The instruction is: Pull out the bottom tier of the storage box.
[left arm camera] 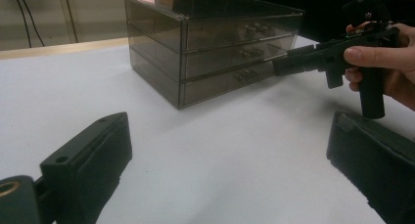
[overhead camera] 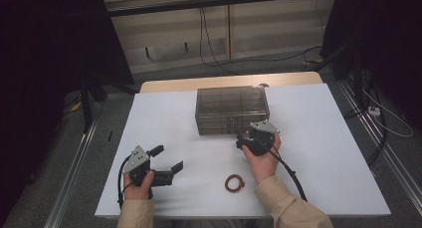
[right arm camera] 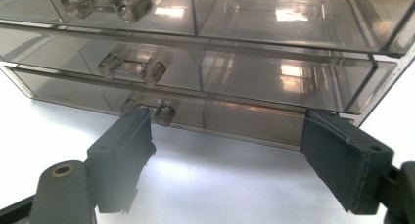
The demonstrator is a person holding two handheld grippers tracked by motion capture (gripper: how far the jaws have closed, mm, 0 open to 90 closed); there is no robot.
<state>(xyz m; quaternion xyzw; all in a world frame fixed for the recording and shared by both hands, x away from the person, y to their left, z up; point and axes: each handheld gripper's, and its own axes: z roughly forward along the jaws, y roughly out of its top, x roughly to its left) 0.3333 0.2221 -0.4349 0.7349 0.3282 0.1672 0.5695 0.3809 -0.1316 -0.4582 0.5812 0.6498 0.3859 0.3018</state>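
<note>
At the left of the high view the left gripper (overhead camera: pixel 168 158) sits low over the white tabletop (overhead camera: pixel 323 153), held in the person's left hand (overhead camera: pixel 139 184); its jaws stand wide apart with nothing between them, pointing toward the right across the bare surface; in the left gripper view the same two black jaws rise from the bottom corners, far apart, with only tabletop between them. Further right and nearer the person, a small brown ring (overhead camera: pixel 234 183) lies flat on the tabletop, apart from both grippers, closer to the right forearm's sleeve (overhead camera: pixel 288 203). Beyond it, near the middle of the tabletop, stands the smoky clear drawer box (overhead camera: pixel 231 110), three tiers of drawers, all pushed in as far as can be seen. The right gripper (overhead camera: pixel 245 137), held in the right hand (overhead camera: pixel 262 161), is up against the box's front at its lower edge; in the right gripper view its jaws are spread wide and hold nothing; the left one there sits just at the clear handle (right arm camera: pixel 155 109) of the bottom drawer (right arm camera: pixel 230 119); whether it touches cannot be told; the other jaw stands near the box's corner.
</note>
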